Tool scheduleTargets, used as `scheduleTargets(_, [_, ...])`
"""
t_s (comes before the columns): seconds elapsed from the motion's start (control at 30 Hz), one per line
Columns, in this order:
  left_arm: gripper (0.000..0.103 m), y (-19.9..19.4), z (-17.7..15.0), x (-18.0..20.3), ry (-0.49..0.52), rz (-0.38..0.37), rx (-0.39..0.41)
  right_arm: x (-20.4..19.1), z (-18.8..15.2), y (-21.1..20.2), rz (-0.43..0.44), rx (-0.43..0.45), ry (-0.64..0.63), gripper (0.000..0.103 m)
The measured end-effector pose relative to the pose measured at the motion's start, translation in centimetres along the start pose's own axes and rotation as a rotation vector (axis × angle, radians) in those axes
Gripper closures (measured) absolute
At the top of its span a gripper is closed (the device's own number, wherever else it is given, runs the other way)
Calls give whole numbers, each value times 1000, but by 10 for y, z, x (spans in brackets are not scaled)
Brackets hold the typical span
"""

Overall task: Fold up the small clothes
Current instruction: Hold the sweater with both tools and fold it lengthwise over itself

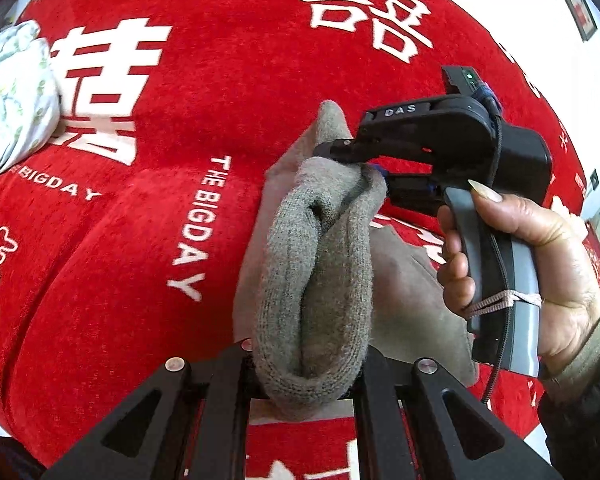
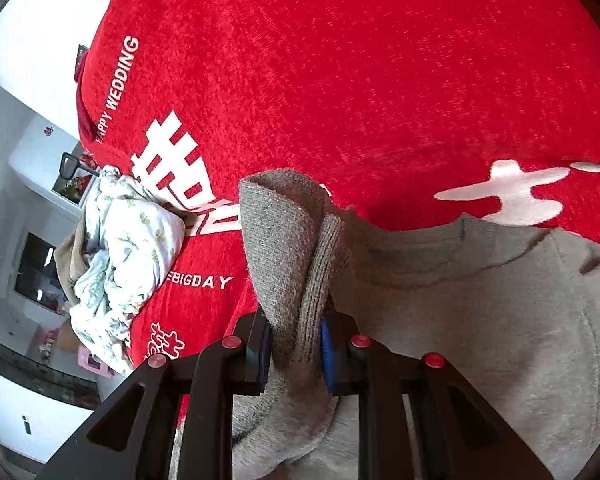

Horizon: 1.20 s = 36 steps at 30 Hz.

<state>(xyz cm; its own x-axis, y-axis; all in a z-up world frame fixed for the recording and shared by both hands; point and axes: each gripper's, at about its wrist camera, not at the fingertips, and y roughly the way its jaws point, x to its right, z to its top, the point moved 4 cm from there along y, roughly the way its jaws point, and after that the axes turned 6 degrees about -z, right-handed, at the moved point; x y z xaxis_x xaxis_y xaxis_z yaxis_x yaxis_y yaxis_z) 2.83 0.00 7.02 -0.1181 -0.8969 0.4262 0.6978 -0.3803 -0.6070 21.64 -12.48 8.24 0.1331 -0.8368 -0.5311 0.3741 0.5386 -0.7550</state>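
A: Left side first. Pose of the left tongs (image 1: 306,376)?

B: Low in the left wrist view, pointing forward over the red cover (image 1: 148,280). Both fingers are clamped on the ribbed hem of the grey garment (image 1: 320,280); a thick roll of knit bulges up between them.

A: Anything further left?

B: A crumpled floral cloth (image 1: 16,96) lies at the far left edge of the cover, well apart from the tongs.

A: And to the right?

B: The right hand (image 1: 540,264) wraps the grey handle, thumb on top, wrist low. Its right tongs (image 2: 294,354) reach in sideways and are shut on the far end of the same roll. In the right wrist view the blue pads (image 2: 325,354) pinch the folded ribbing, one pad each side.

A: Garment position?

B: Its held edge is lifted and spans both tongs. The rest lies flat on the cover, to the right.
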Motion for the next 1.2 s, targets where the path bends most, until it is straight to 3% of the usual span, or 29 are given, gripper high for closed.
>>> scheduleTargets(0.87, [93, 52, -24, 102, 126, -111, -131, 96, 9, -59, 69, 41, 71, 81])
scheduleTargets(1.2, [93, 82, -38, 144, 204, -85, -199, 142, 6, -71, 109, 49, 112, 81])
